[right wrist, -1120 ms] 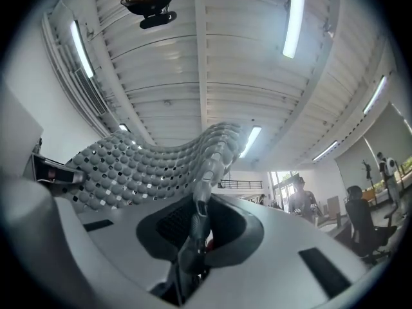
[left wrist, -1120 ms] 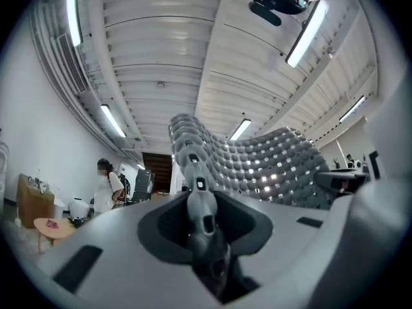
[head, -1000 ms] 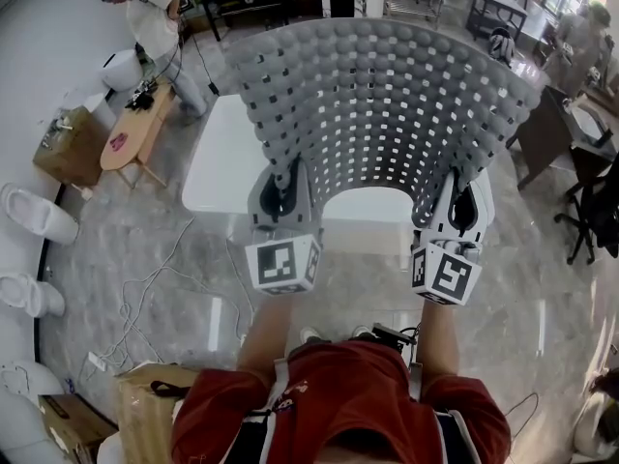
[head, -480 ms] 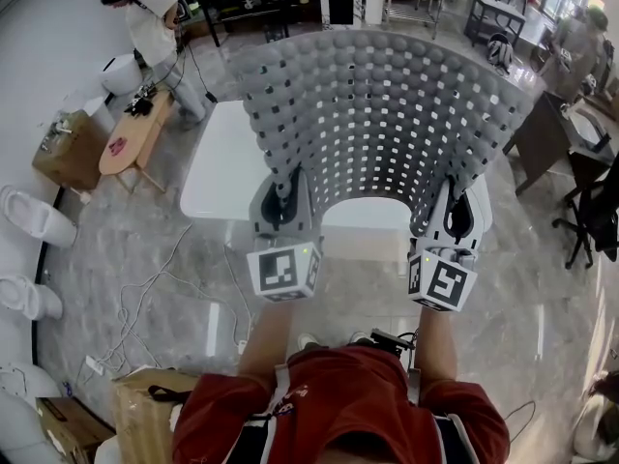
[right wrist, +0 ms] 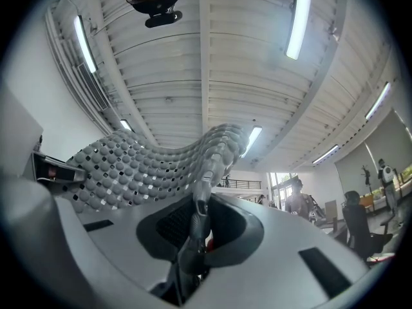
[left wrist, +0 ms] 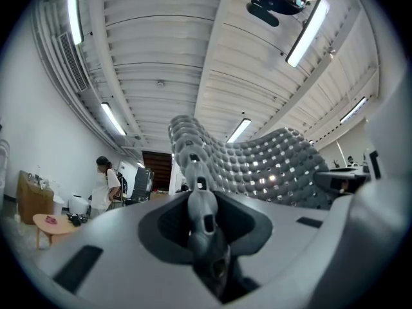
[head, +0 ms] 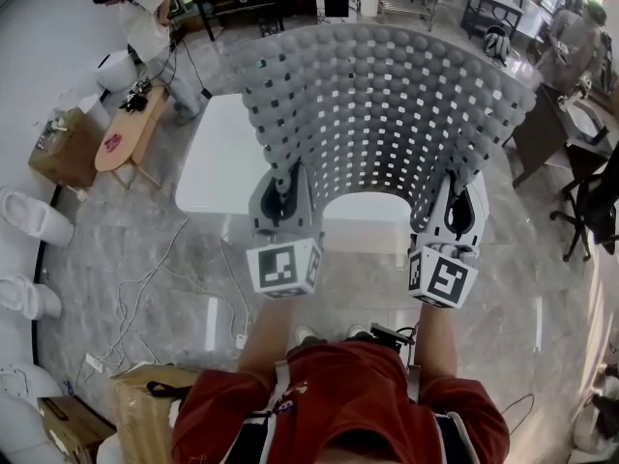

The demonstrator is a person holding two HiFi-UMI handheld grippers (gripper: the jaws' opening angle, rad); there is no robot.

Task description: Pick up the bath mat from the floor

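— Two claws, and both are closed narrow on the same thing. Our left claw (left wrist: 205, 212) pinches one end of the bath mat (head: 377, 104), and our right claw (right wrist: 195, 232) pinches the other end. In each gripper view the grey knobbed edge goes straight down between the jaws, so we judge both grips to be firm.

— Where is the mat as a whole?

— It is in the air, well apart from the floor (head: 145, 259). We hold it by the two tabs beside its curved cut-out, and from there it spreads away from us in a wide arch. In the head view it covers part of a white bench (head: 218, 162), but whether it touches that bench we cannot tell. At the far left a person (head: 145, 17) stands, well apart from us.

— So which step is this?

— We think the lifting itself is done, because no part of the mat lies on the floor. What remains is only to hold it, or to carry it somewhere; the task names no place.

— What does the next move ask?

— Both claws should move together and keep the same gap, we believe. Each one bites only a thin edge, so a pull to the side could make an end slip out.
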